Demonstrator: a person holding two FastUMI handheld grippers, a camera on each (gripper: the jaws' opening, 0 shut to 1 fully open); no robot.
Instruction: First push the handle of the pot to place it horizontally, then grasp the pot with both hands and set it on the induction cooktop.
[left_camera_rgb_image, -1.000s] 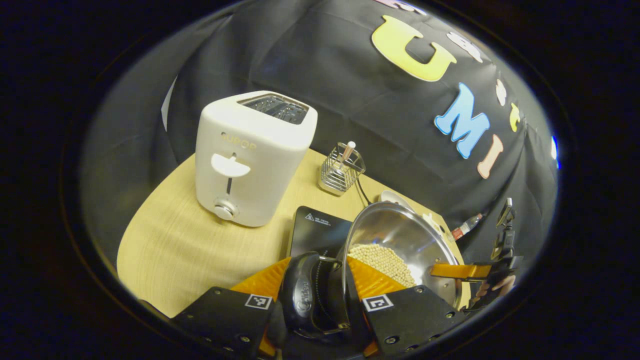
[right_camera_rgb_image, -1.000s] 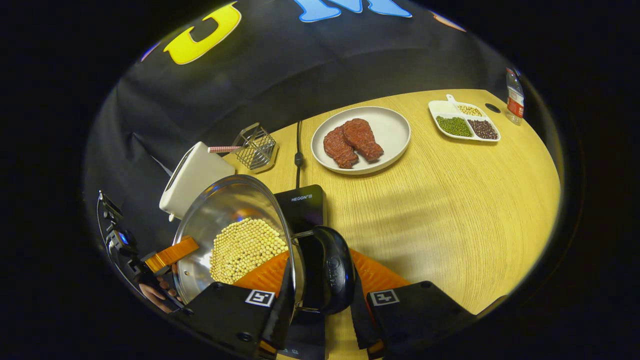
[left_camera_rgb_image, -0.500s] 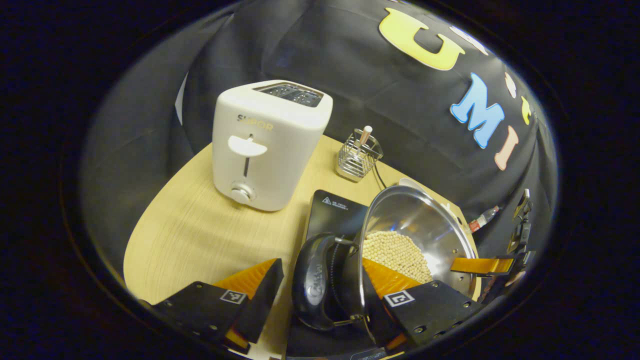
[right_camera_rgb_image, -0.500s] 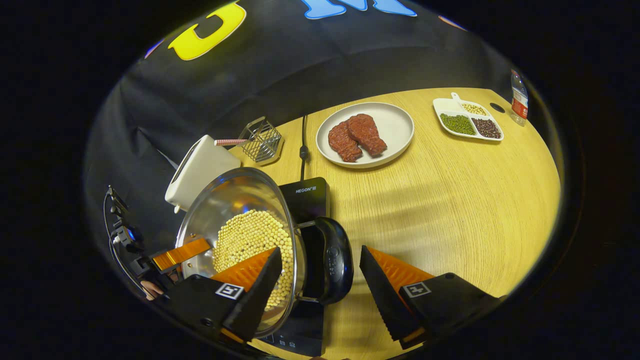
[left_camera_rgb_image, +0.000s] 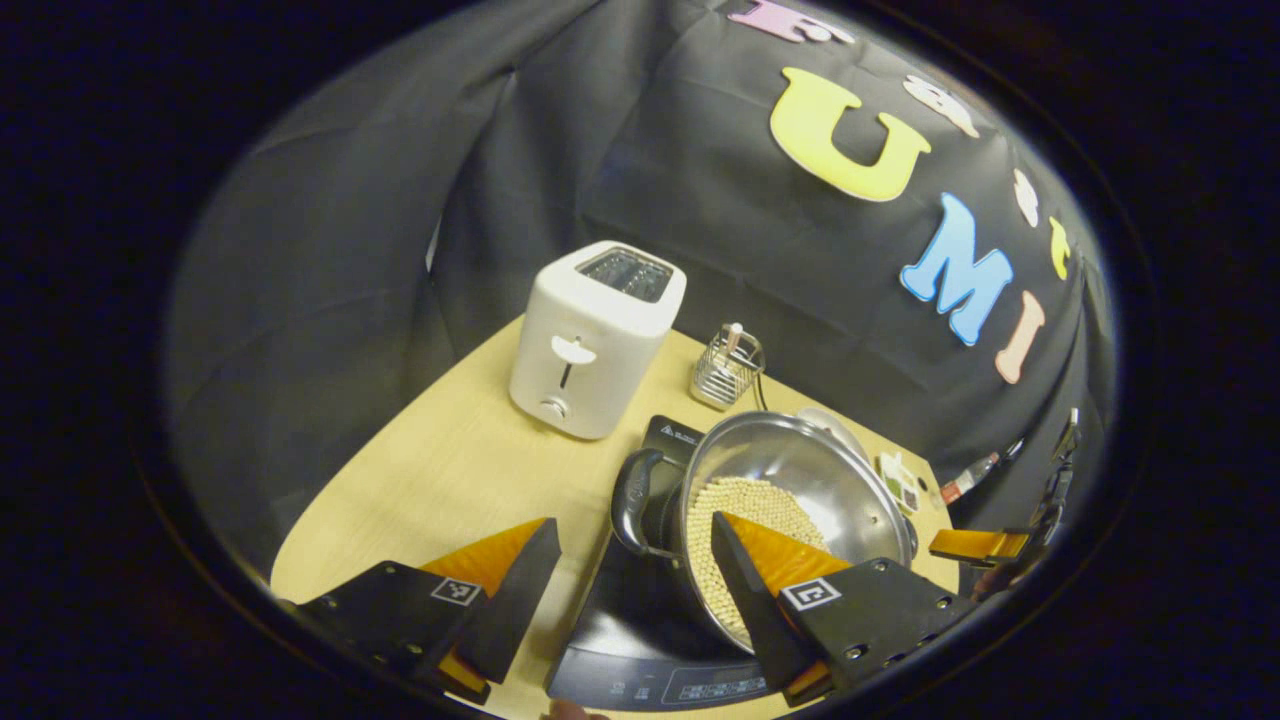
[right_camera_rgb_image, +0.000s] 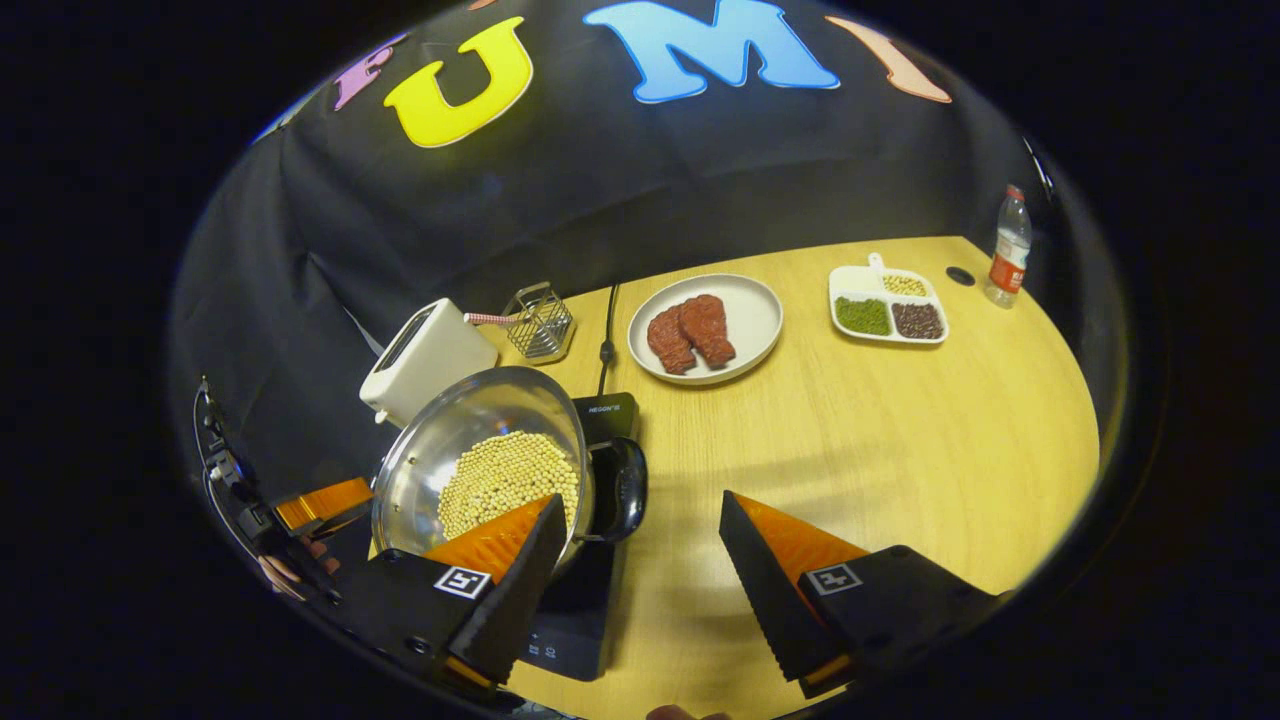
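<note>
A steel pot holding pale beans sits on the black induction cooktop. Its black side handle points towards my left gripper, which hangs open, drawn back above the cooktop's near edge and touching nothing. In the right gripper view the pot rests on the cooktop with its other black handle facing my right gripper. That gripper is open too, and free of the handle. Each gripper's far-off fingers show beyond the pot in the other's view.
A white toaster and a wire holder stand behind the cooktop. To the right on the wooden table are a plate with two pieces of meat, a divided dish of beans and a bottle. A power cable runs back from the cooktop.
One second ago each gripper was shut on a pot handle. Both have since opened, let go and pulled back and up. The pot now stands level on the cooktop.
</note>
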